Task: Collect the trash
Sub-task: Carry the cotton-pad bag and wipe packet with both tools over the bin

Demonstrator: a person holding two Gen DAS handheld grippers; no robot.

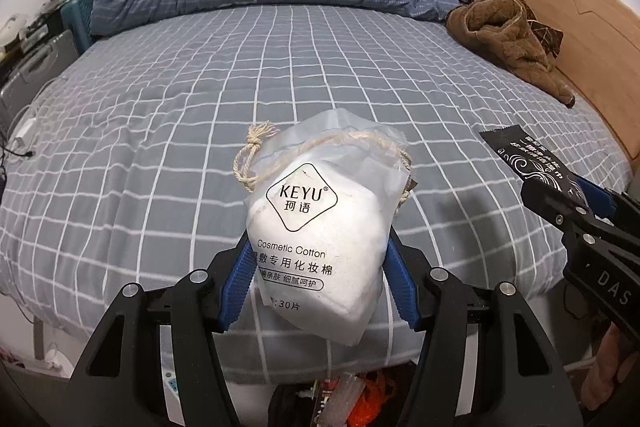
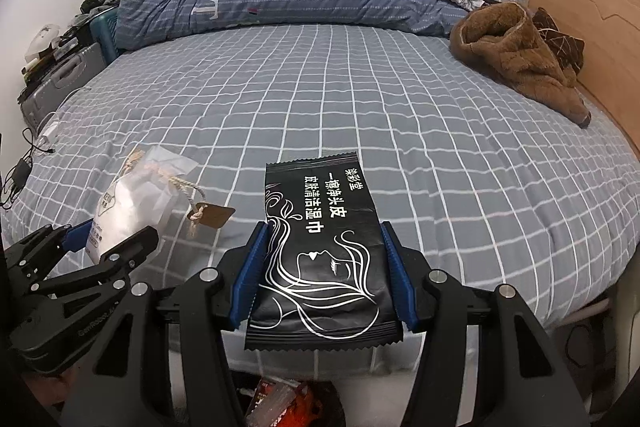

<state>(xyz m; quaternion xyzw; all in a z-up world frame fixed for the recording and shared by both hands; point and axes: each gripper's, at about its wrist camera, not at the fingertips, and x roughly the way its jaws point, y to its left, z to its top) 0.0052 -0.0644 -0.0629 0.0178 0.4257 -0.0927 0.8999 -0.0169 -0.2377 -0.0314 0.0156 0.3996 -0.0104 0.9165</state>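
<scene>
The pouch [image 1: 316,227] stands upright in the left claw [image 1: 320,279], drawstring end up, lifted over the near edge of the bed [image 1: 160,131]. It reads "KEYU" and "Cosmetic Cotton". Blue pads [image 1: 240,283] pinch its sides, about half shut. The black wipes packet [image 2: 320,251] runs lengthwise away from the right claw [image 2: 322,275], clamped edge to edge, also over the bed's near edge. White Chinese print on it.

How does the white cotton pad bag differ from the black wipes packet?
The cotton pad bag is white, puffy and has a drawstring; the wipes packet is black, flat and has crimped ends. The bag is in the left tool, the packet in the right tool. Both are gripped by their sides.
</scene>
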